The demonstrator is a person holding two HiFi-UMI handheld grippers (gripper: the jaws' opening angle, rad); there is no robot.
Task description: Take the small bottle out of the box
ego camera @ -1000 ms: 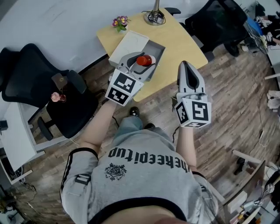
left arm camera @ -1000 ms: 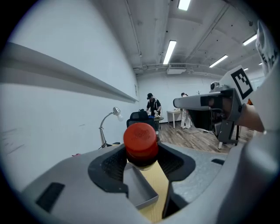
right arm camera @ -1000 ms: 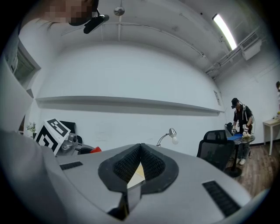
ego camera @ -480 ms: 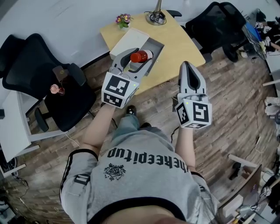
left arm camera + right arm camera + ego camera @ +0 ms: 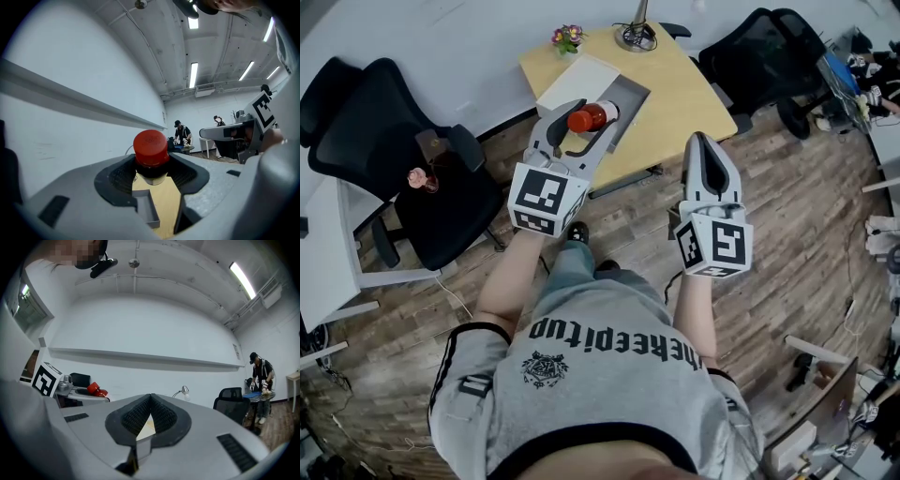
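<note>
My left gripper [image 5: 577,120] is shut on a small bottle with a red cap [image 5: 585,119], held in the air above the grey box [image 5: 624,97] on the wooden table. In the left gripper view the red cap [image 5: 151,148] stands between the jaws of my left gripper [image 5: 152,164], with the box [image 5: 146,209] seen below. My right gripper [image 5: 709,142] hovers shut and empty over the table's near right edge. In the right gripper view the pads of my right gripper [image 5: 150,414] meet at the tips, and the bottle [image 5: 96,389] shows at the left.
The box's white lid [image 5: 577,81] lies beside the box. A small pot of flowers [image 5: 567,38] and a lamp base [image 5: 636,36] stand at the table's far edge. Black office chairs [image 5: 384,141] [image 5: 766,52] flank the wooden table [image 5: 684,89]. People stand in the far background [image 5: 182,134].
My left gripper has lifted the bottle and drawn it up and slightly left, away from the box. The right gripper has stayed put.
</note>
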